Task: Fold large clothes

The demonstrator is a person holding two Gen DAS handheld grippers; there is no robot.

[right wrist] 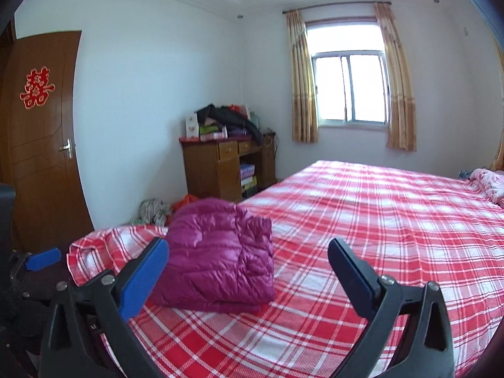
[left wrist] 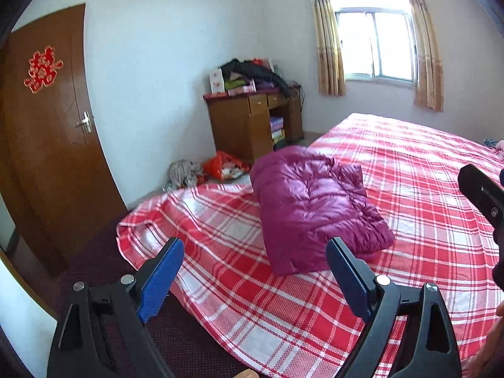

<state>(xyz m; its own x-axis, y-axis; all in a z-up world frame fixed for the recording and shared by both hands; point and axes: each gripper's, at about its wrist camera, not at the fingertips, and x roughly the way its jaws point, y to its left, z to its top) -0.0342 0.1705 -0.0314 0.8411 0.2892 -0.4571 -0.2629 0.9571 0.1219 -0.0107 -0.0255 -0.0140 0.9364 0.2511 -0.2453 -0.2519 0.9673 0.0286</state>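
Both the left gripper [left wrist: 255,258] and right gripper [right wrist: 249,260] hang spread wide, empty, above the red-and-white plaid bedsheet [left wrist: 409,170]; the folded magenta quilted down jacket [left wrist: 315,204] lies near the bed's left edge.

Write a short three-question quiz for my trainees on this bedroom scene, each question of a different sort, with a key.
1. True or false: the purple down jacket lies folded on the plaid bedsheet, held by neither tool.
2. Multiple choice: the left tool and right tool are A) both shut B) both open C) one open, one shut.
3. Fill in: the wooden desk piled with clothes stands between the door and the ____.

Key: 1 true; 2 B; 3 window.
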